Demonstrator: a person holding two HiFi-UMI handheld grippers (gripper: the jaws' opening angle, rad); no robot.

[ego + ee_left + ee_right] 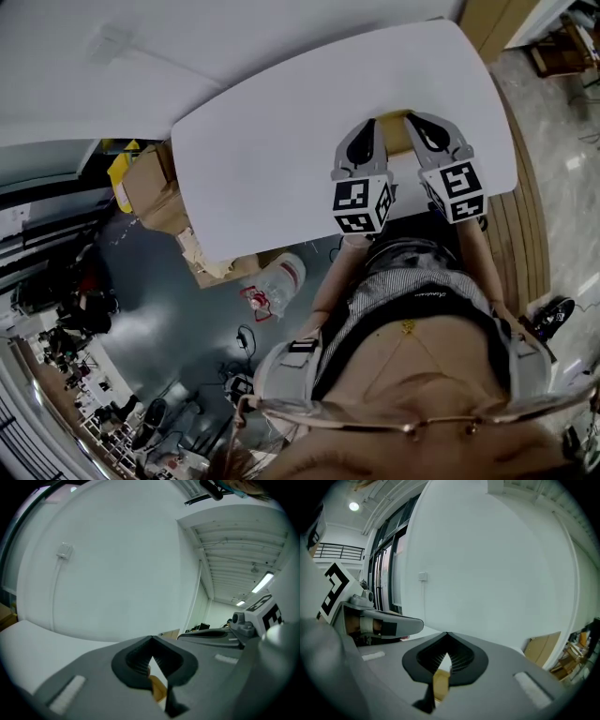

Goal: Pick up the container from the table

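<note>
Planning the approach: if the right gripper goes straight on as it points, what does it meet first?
Probably the tan container, seen low through the gap of the shut right gripper's jaws, close ahead. Depth is unclear; it may slide past onto the white table.

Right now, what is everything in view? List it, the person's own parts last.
table: one, white, centre of the head view.
container: one, tan, on the table between both grippers, partly hidden.
cardboard boxes: several, brown, floor left of the table.
plastic jug: one, clear with red, floor near the person.
shoe: one, dark, floor at right.
glasses: one pair, pale rims, bottom edge.
left gripper: one, grey, fingers shut, over the table.
right gripper: one, grey, fingers shut, beside it.
</note>
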